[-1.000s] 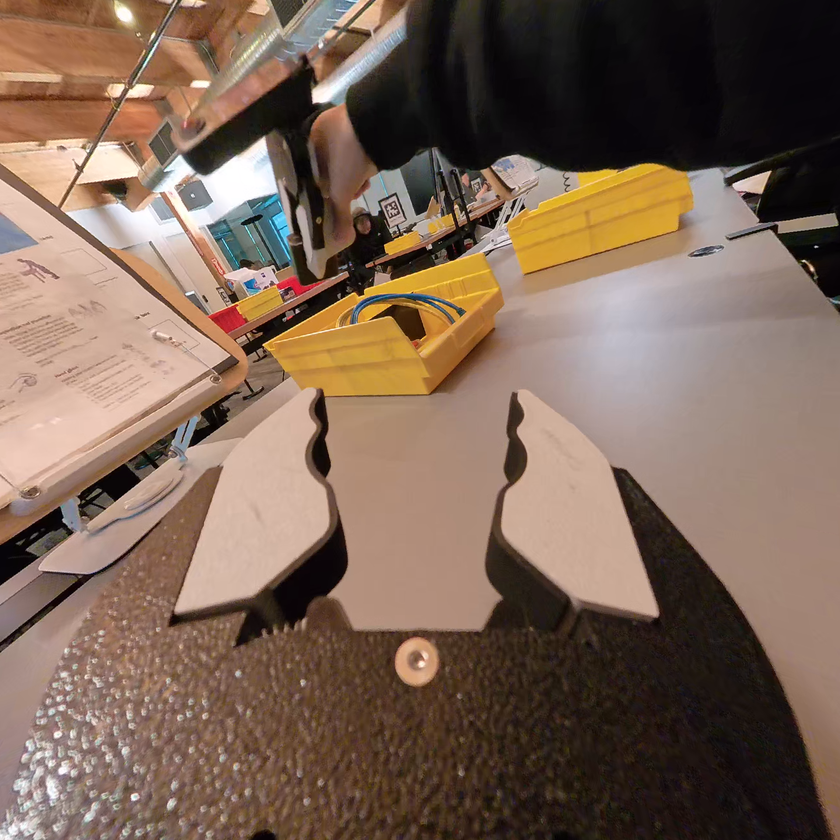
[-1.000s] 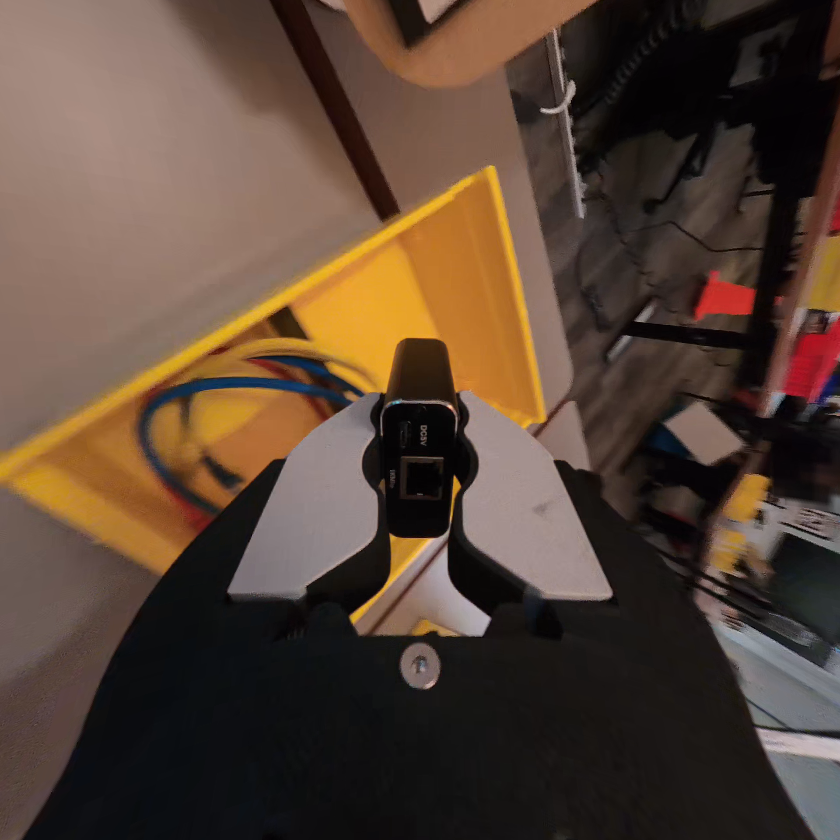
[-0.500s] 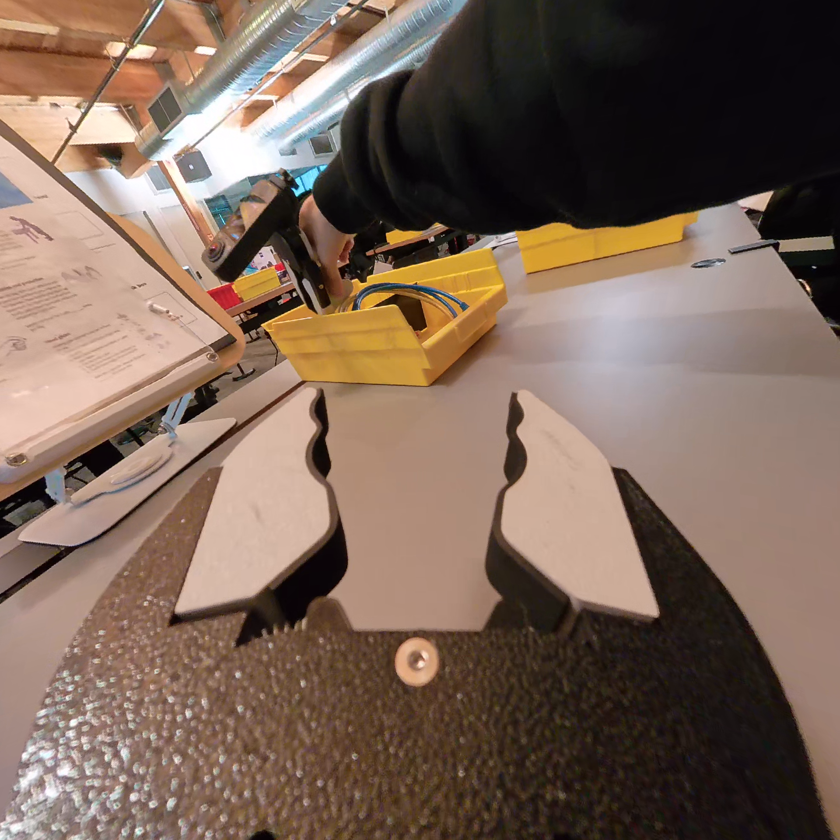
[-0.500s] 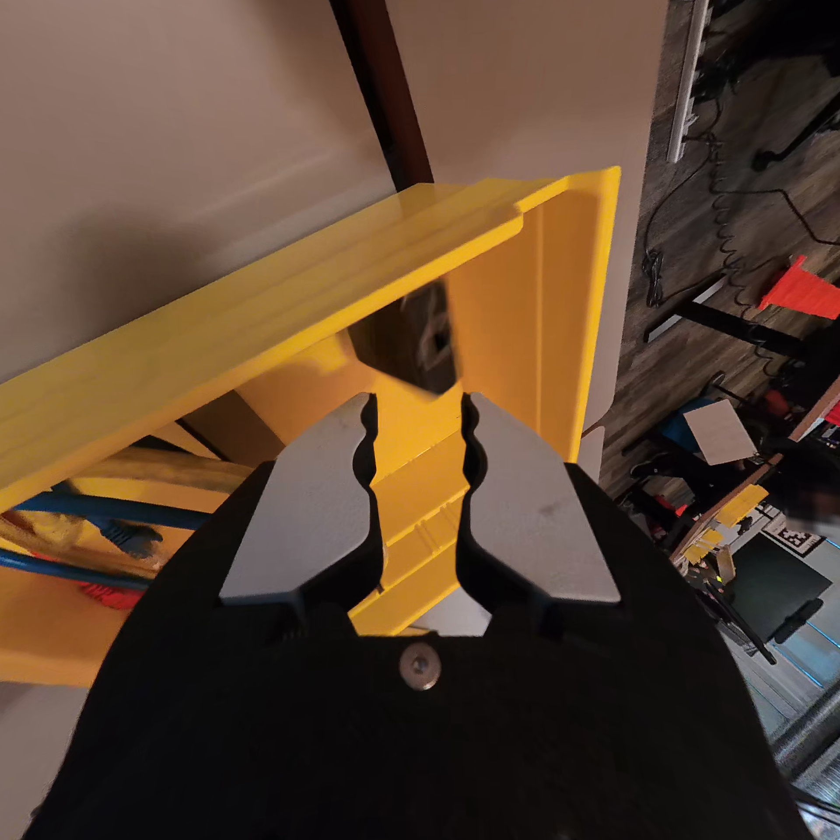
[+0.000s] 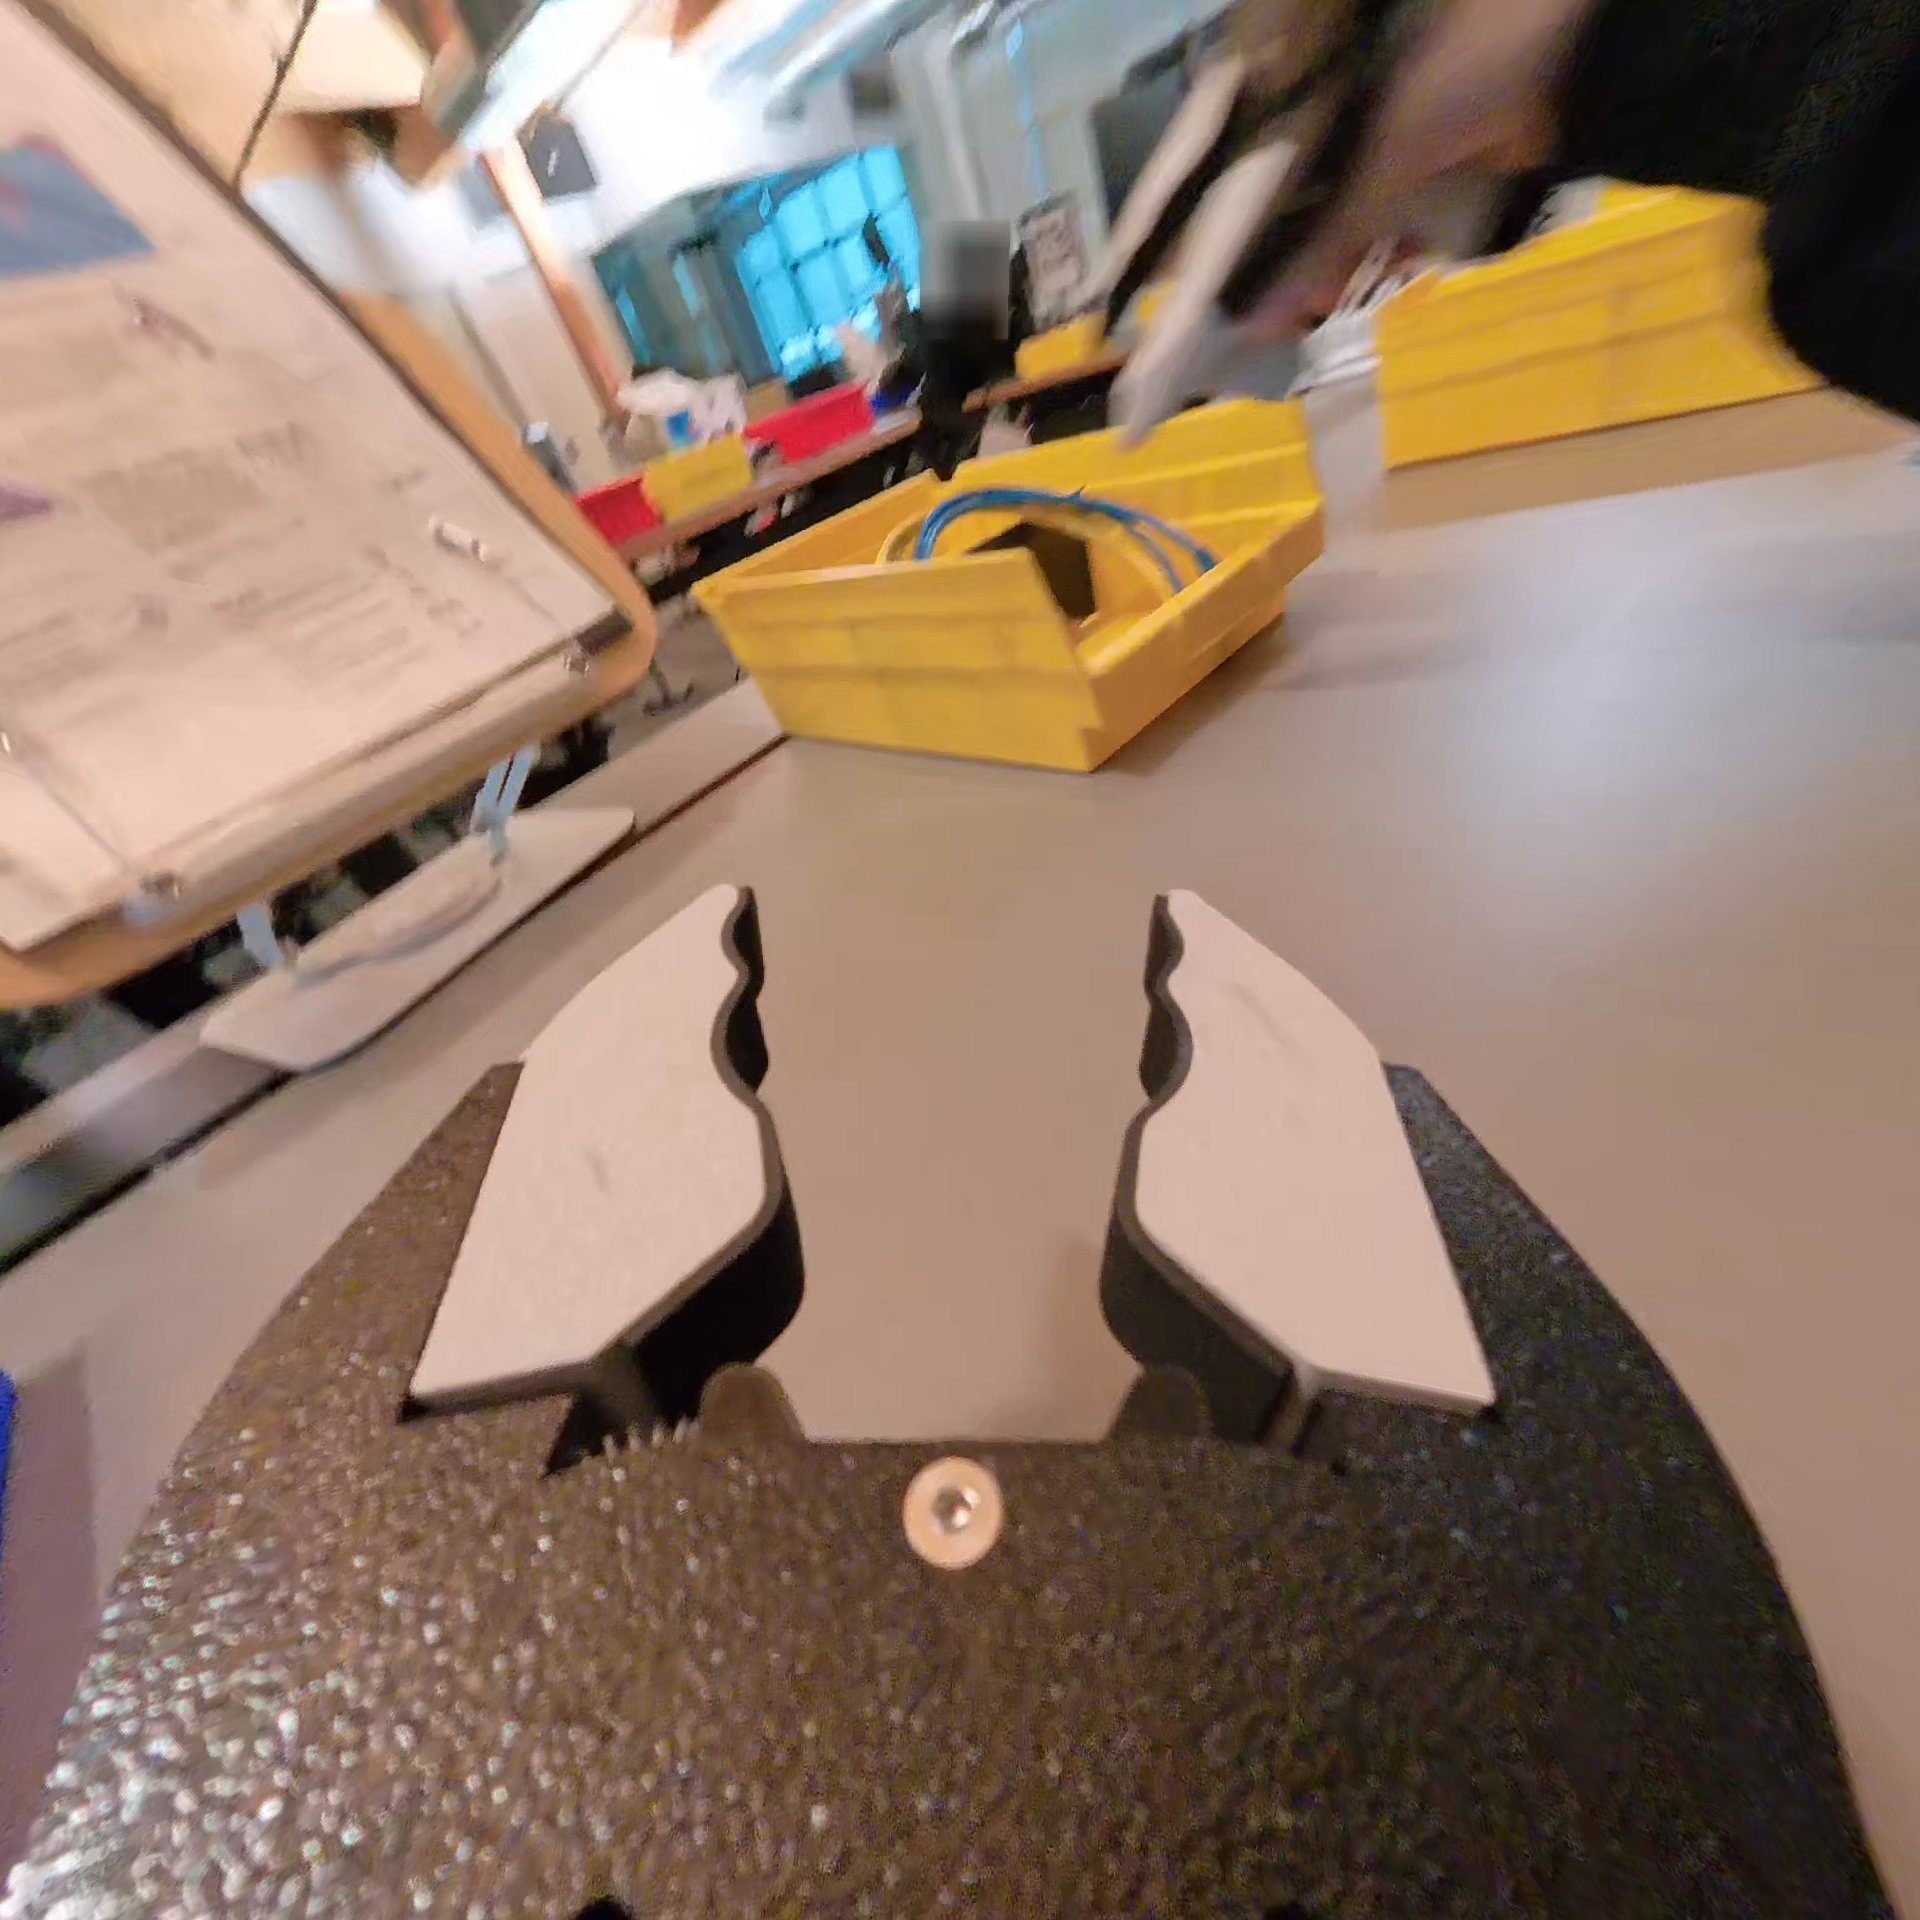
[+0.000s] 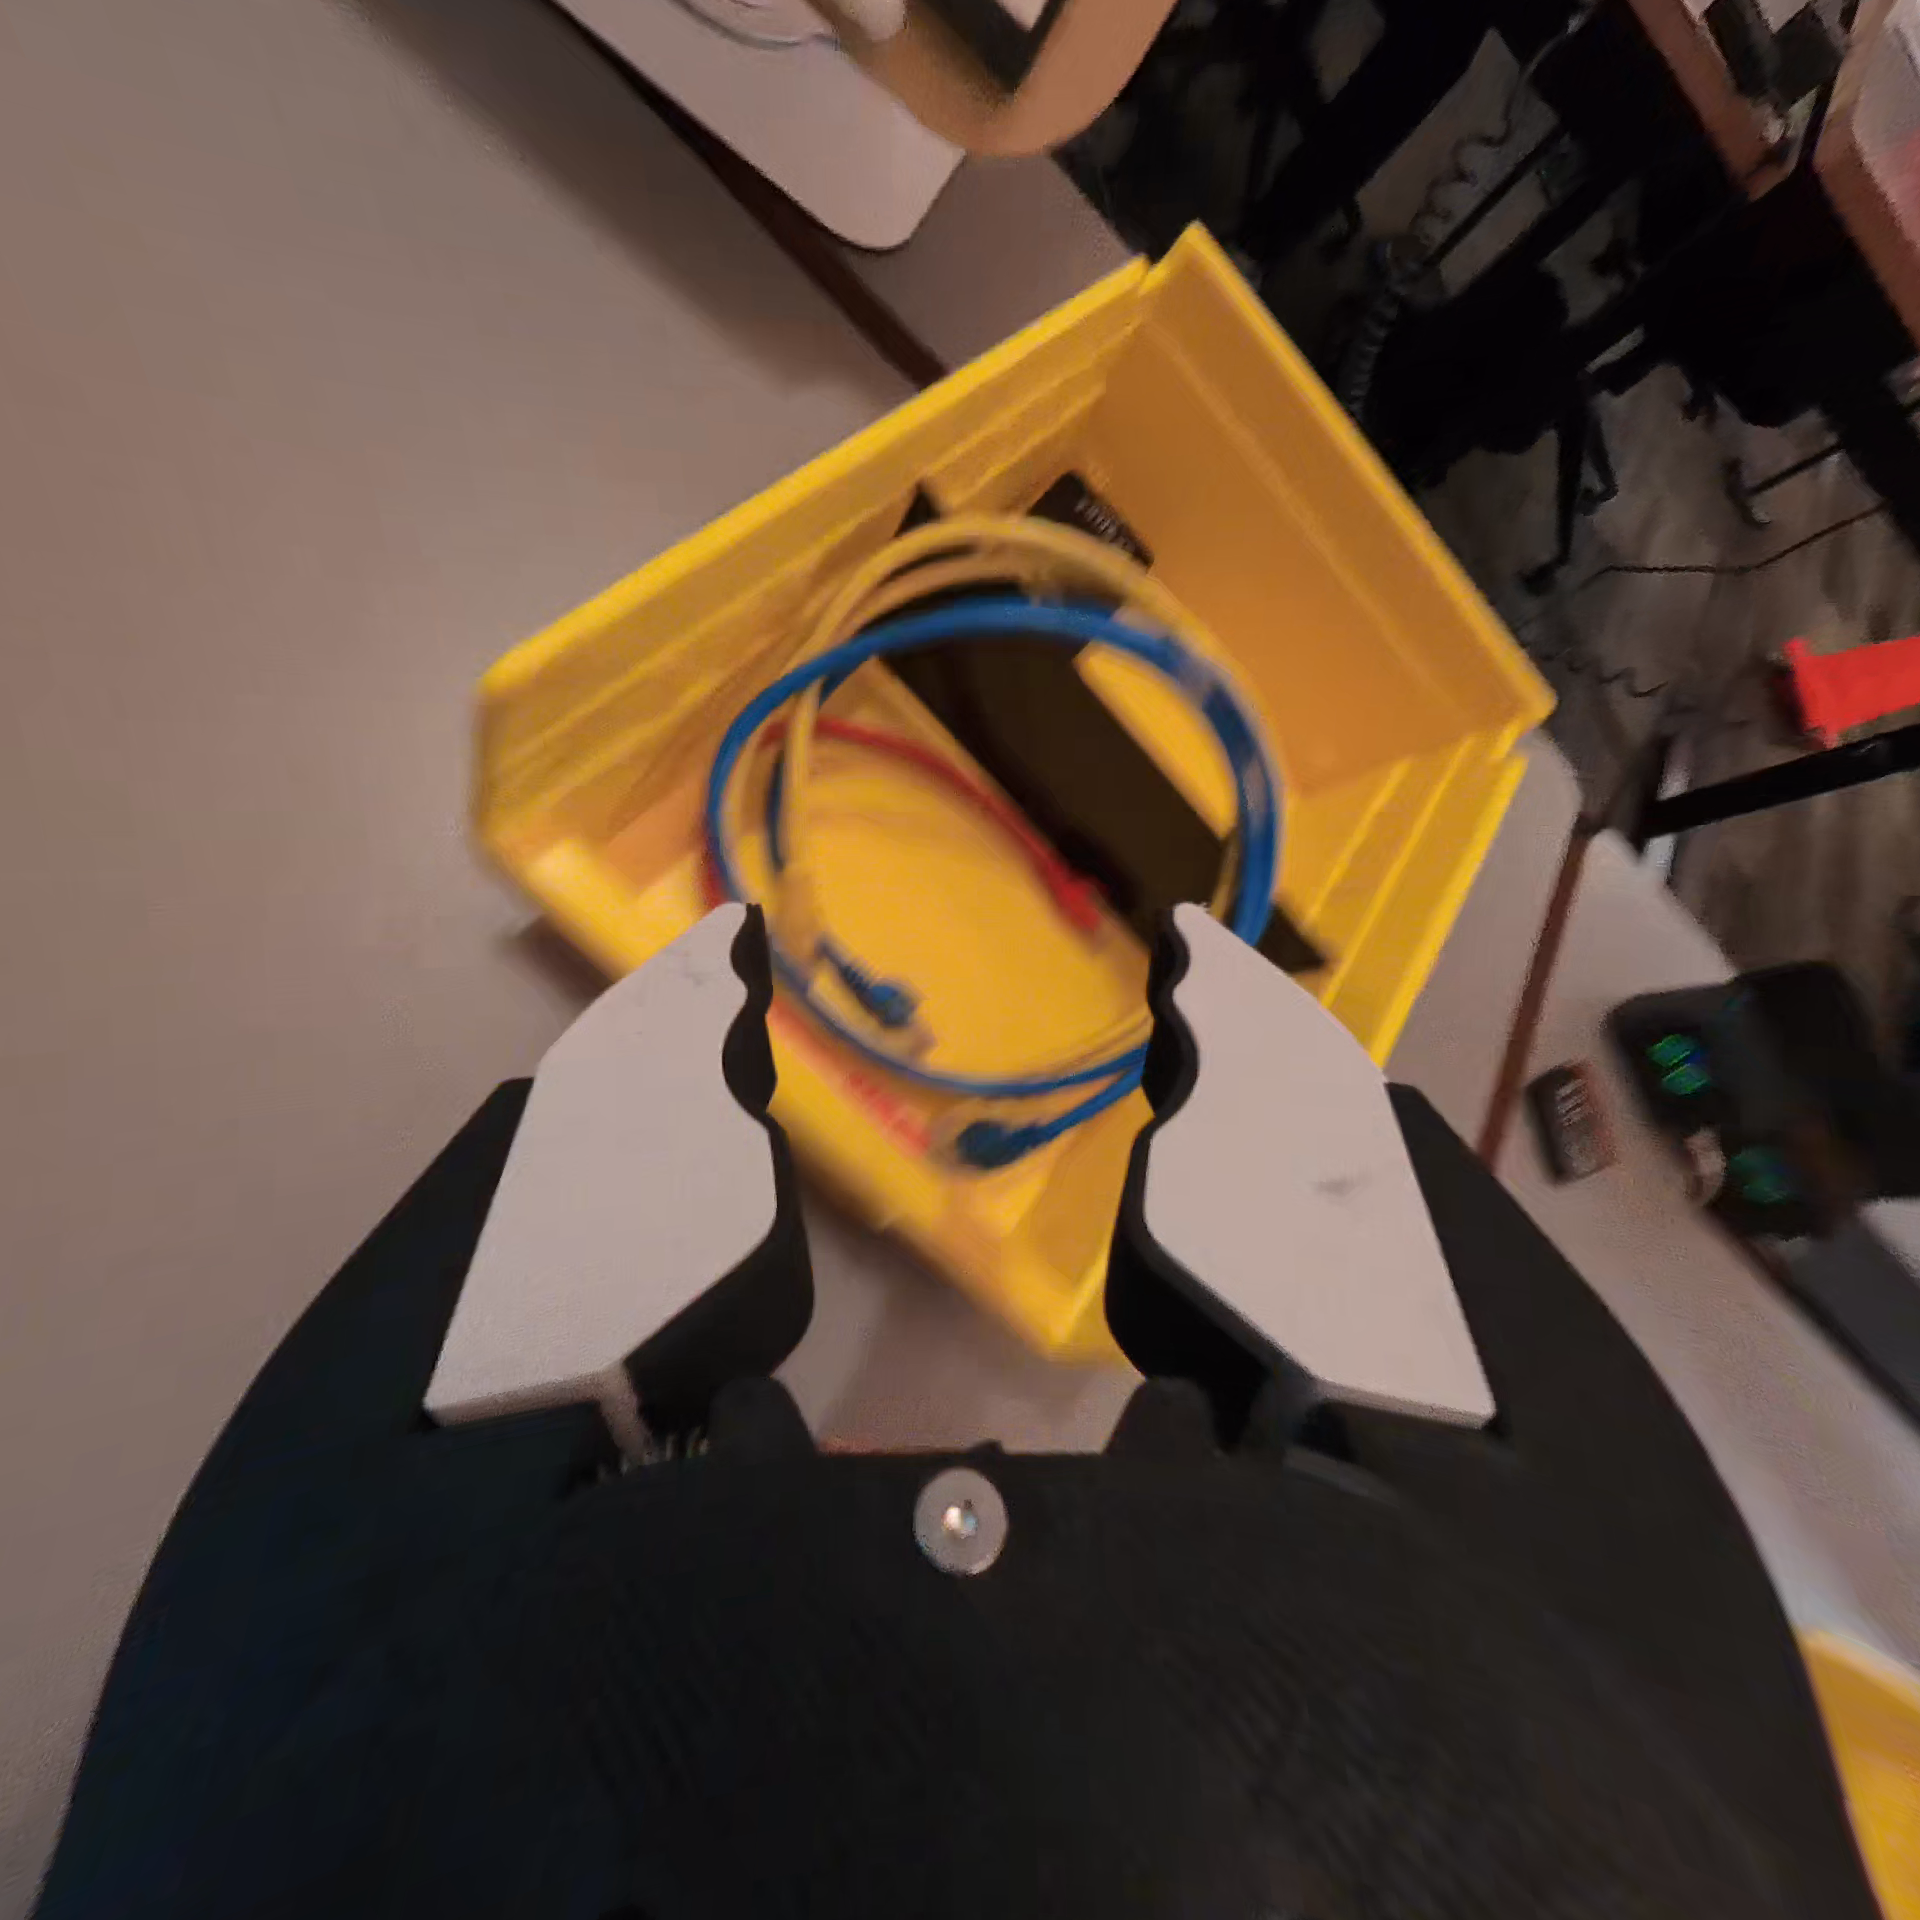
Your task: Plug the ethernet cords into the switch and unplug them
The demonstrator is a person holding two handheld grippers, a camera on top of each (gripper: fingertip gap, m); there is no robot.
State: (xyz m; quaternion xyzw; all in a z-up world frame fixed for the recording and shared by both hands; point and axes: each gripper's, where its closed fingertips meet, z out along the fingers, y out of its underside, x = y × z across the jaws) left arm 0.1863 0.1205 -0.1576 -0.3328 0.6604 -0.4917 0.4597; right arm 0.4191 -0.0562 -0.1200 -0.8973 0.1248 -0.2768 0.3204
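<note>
From the left wrist view, the left gripper (image 5: 951,925) hangs low over the grey table (image 5: 1507,831) with its jaws spread wide and nothing between them. Ahead, toward the table's far left edge, sits a yellow bin (image 5: 997,665); loops of blue cord (image 5: 1049,514) rise above its rim, and a dark block shows inside through the cut-away front wall, probably the switch (image 5: 1060,571), though it is too blurred to be sure. A second yellow bin (image 5: 1590,322) stands farther back on the right. A slanted board with a printed sheet (image 5: 208,540) overhangs the left edge. The other gripper is a motion-blurred streak above the near bin.

From the right wrist view, the right gripper (image 6: 961,920) is released and empty, looking down into the bin (image 6: 1330,540). Coiled inside lie a blue cord (image 6: 1257,790), a yellow cord (image 6: 883,561) and a red cord (image 6: 966,790), their plug ends loose. A dark flat body (image 6: 1101,748) lies beneath them along the bin's far side. No plug appears seated in it.

Judging from this, cords and switch are all stowed in the bin and both grippers are free, so the work is either finished and packed away or not yet begun; these views alone cannot settle which.
</note>
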